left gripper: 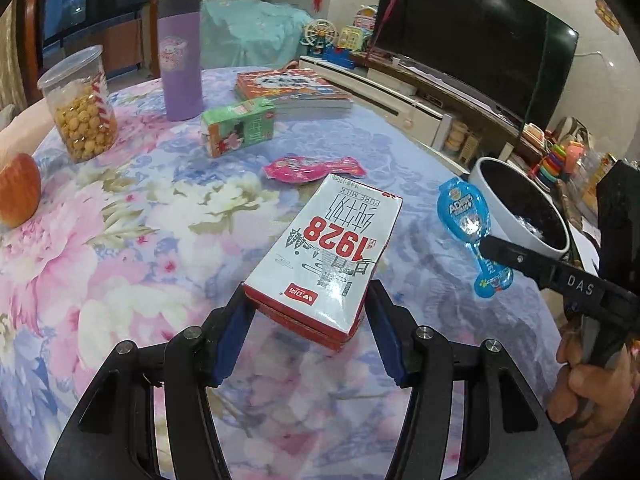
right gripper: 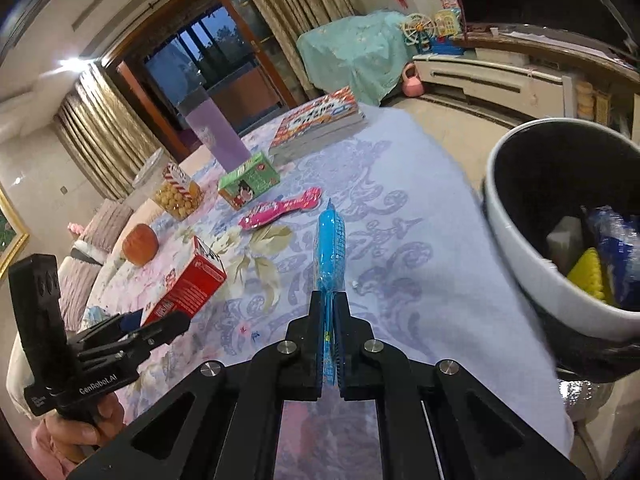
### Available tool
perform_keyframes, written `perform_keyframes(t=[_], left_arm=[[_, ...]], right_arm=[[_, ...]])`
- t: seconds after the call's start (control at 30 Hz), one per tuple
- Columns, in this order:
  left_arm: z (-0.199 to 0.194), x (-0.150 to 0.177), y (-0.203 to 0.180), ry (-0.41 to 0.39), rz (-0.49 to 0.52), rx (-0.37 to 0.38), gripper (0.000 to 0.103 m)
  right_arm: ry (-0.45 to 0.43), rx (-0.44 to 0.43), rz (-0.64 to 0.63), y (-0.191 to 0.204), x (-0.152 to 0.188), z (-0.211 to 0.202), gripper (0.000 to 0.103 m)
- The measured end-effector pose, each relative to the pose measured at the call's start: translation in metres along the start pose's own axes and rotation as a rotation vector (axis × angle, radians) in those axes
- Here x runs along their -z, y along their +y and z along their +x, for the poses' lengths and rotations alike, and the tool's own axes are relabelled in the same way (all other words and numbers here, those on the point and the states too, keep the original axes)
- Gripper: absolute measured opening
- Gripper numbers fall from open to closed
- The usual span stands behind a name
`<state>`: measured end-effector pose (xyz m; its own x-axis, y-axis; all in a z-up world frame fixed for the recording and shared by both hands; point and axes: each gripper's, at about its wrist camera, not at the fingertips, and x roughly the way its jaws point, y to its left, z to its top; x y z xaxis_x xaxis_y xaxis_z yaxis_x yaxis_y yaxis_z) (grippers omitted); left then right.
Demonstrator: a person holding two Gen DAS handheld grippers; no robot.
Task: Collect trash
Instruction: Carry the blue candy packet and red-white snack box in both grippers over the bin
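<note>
Right wrist view: the bin (right gripper: 516, 248) sat at three o'clock beside the worktop (right gripper: 400, 240). The left gripper (left gripper: 306, 316) clamped the milk carton (left gripper: 324, 256); the right gripper (right gripper: 329, 316), closed on the blue wrapper (right gripper: 330, 240), should swing over the rim before releasing.

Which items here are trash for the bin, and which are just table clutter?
Job: milk carton in left gripper; blue wrapper in right gripper; pink wrapper; green carton; bin.

Clutter: apple, snack jar, purple tumbler, books.
</note>
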<state>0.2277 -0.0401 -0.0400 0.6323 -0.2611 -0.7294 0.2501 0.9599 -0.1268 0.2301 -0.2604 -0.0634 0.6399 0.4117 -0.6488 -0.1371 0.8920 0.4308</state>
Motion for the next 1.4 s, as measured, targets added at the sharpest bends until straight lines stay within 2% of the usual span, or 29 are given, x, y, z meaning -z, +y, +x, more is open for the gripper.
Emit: perform_keyframes(t=[0.43, 0.73, 1.4], left_arm=[[0.009, -0.007, -0.085, 0.006, 0.122, 0.09, 0.056], [0.015, -0.011, -0.132, 0.015, 0.185, 0.127, 0.056], [0.033, -0.031, -0.191, 0.014, 0.263, 0.15, 0.056]], right_arm=[[-0.094, 0.056, 0.063, -0.044, 0.003, -0.064, 0.004], [-0.152, 0.086, 0.101, -0.072, 0.0, -0.096, 0.004], [-0.204, 0.138, 0.179, -0.125, -0.007, -0.122, 0.004]])
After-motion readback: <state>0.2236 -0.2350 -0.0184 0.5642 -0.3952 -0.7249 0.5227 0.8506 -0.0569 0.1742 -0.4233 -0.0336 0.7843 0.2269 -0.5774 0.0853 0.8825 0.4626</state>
